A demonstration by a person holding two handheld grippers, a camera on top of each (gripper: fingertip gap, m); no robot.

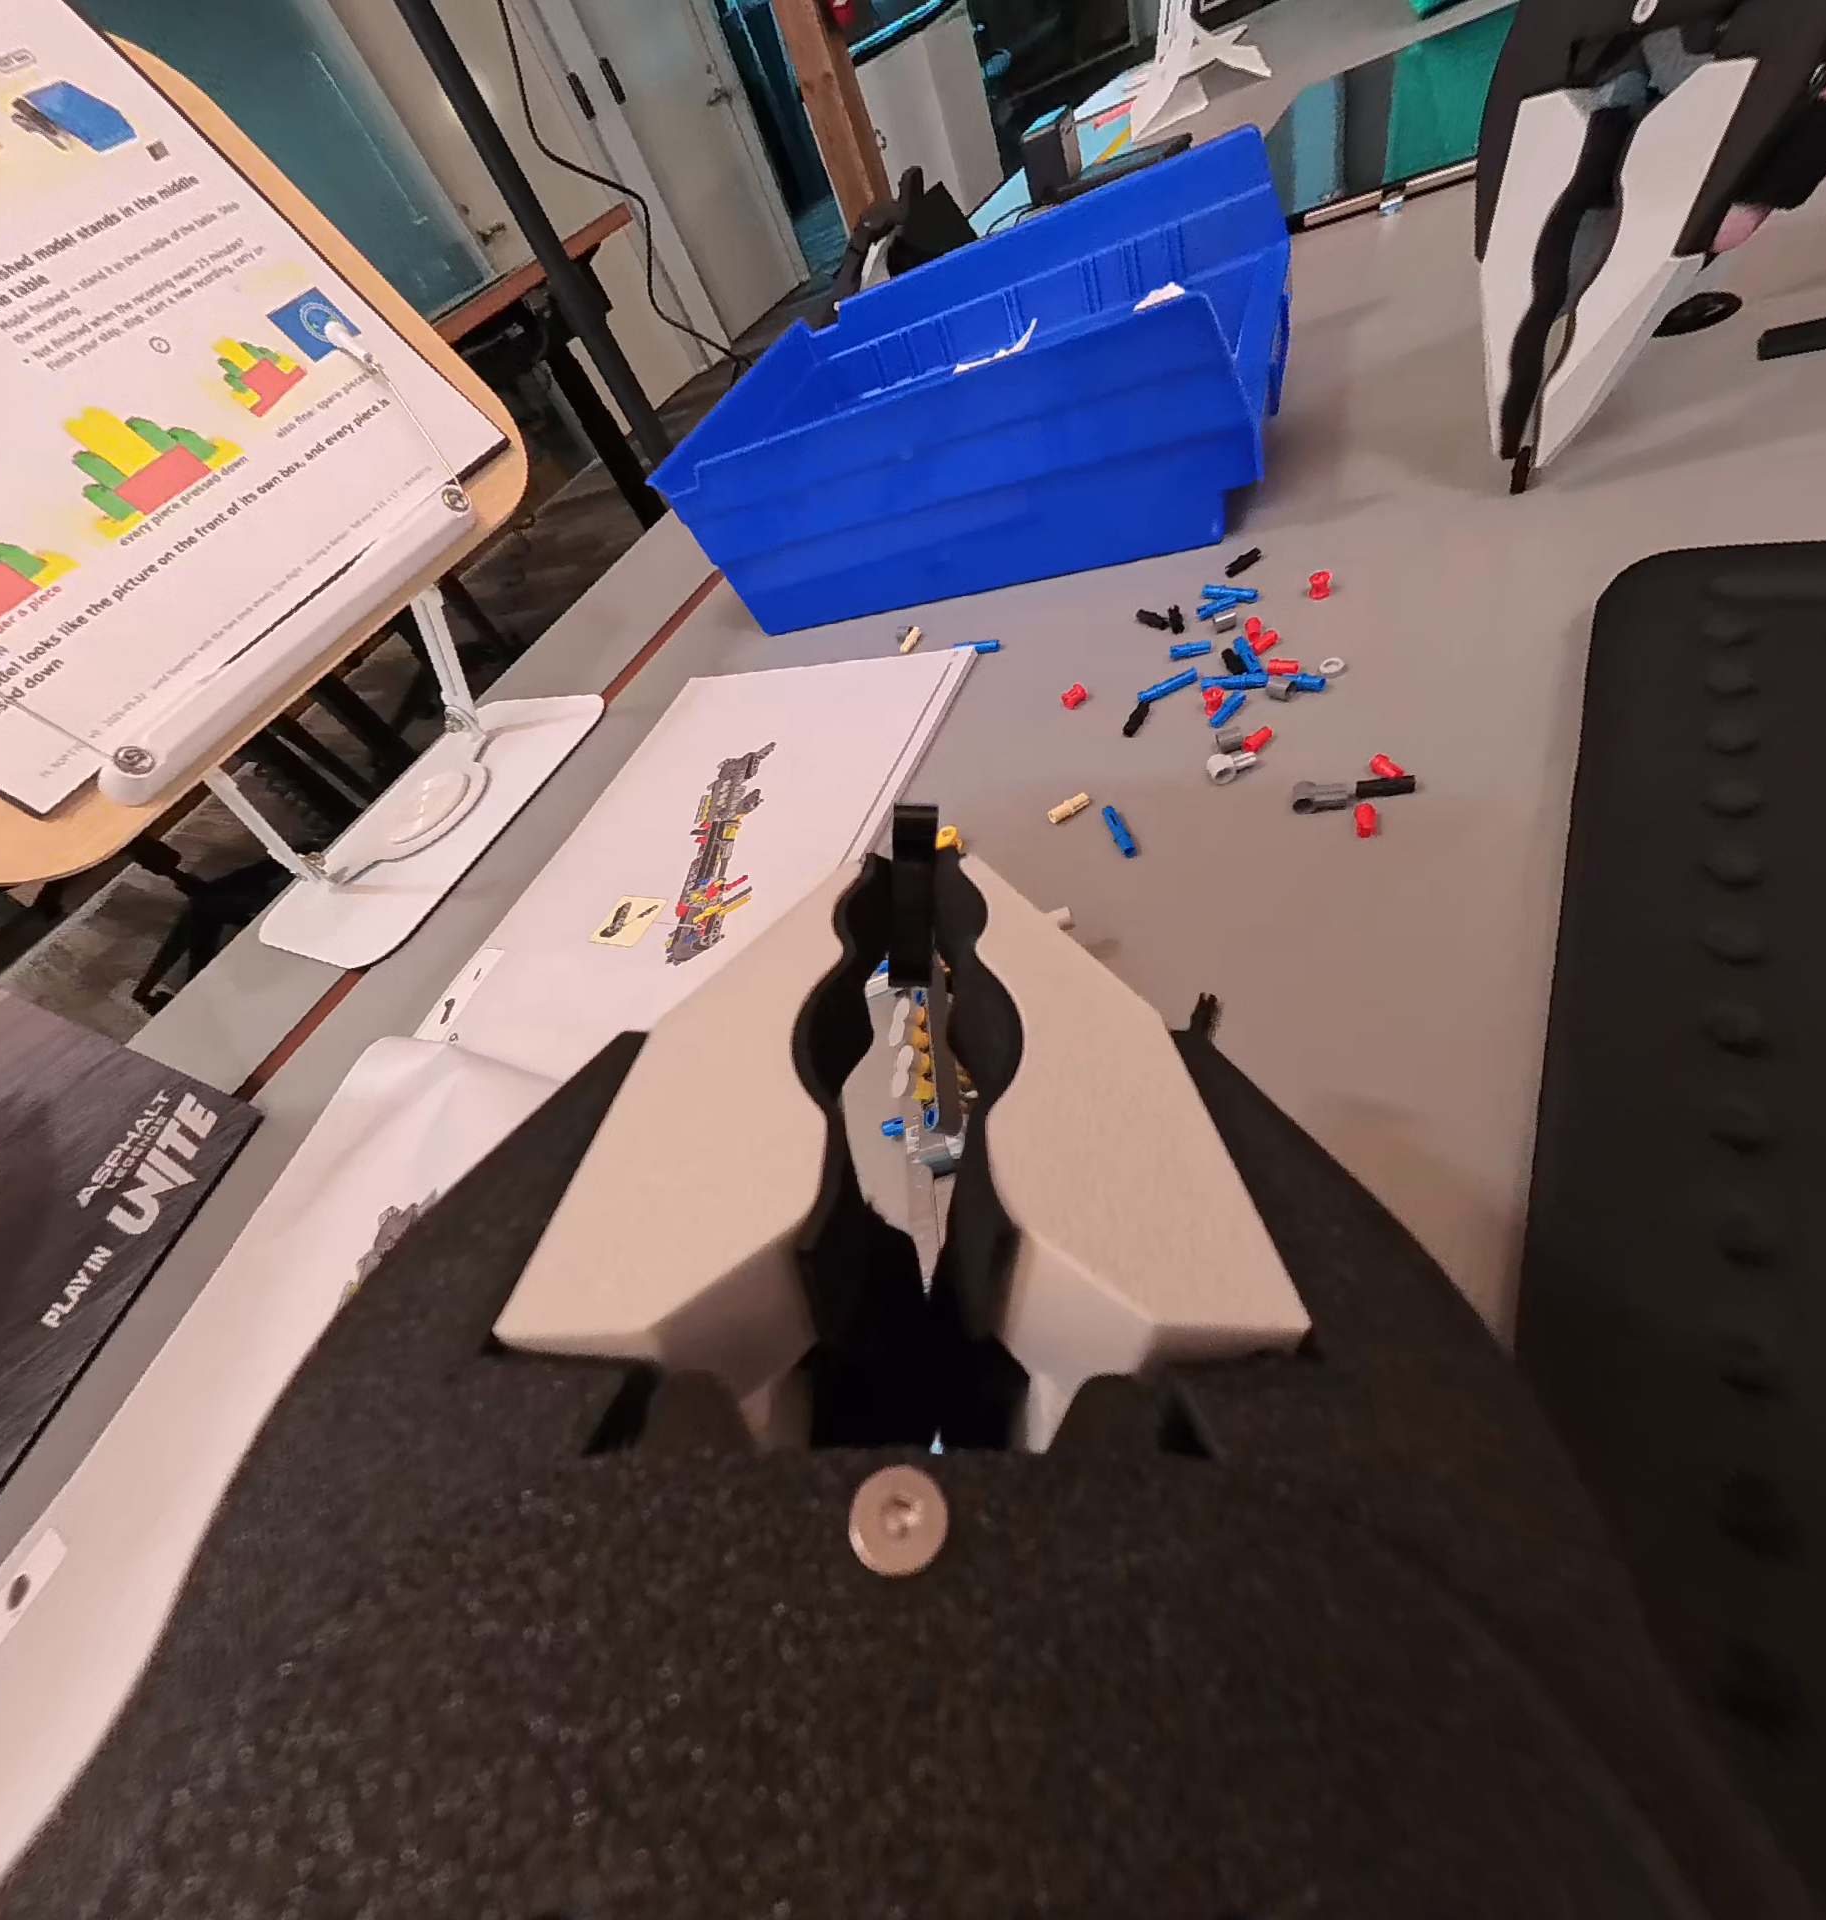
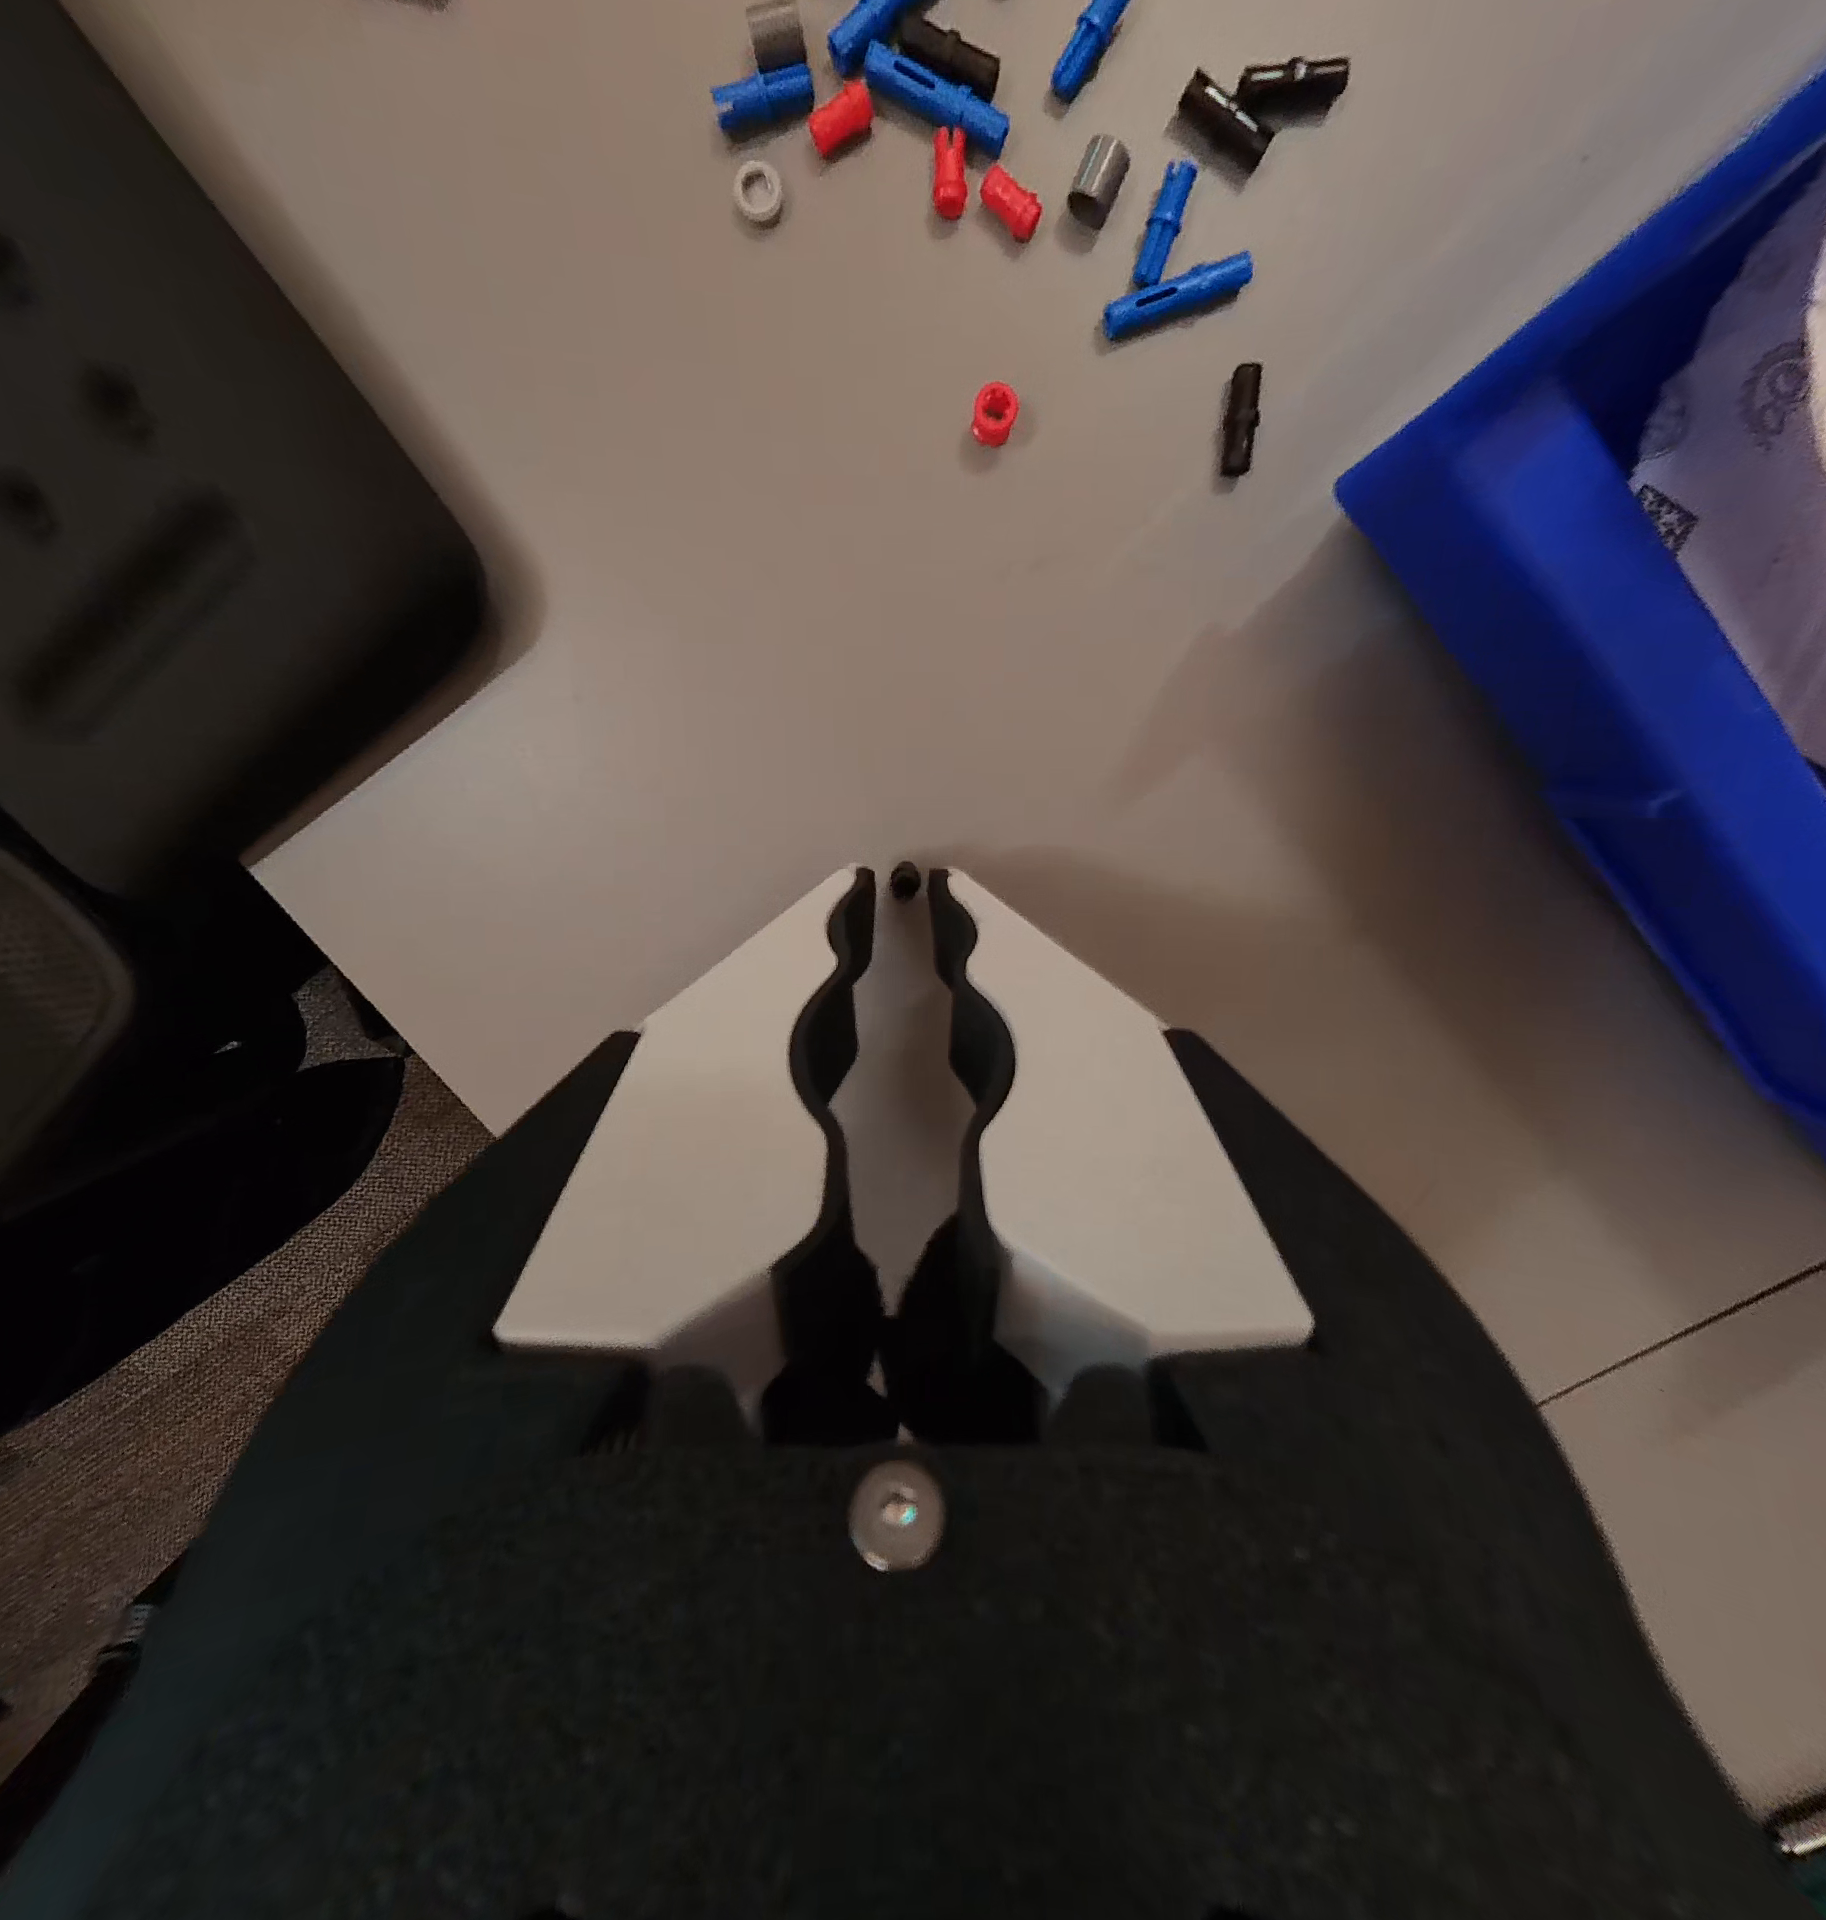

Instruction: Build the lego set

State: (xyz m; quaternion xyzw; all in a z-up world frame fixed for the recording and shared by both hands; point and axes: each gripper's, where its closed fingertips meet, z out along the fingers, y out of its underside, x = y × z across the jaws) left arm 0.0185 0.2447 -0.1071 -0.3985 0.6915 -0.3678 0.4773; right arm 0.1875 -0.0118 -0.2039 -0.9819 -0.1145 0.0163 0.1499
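While my left gripper clamps a black lego beam above the grey table, my right gripper pinches a small black pin near scattered pins.

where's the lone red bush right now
In the right wrist view, the red bush lies on the table, left of a black pin, below the pile.

A grey table carries a blue bin at the far side, scattered small pins just near of it, a white instruction sheet to the left, and a black mat on the right.
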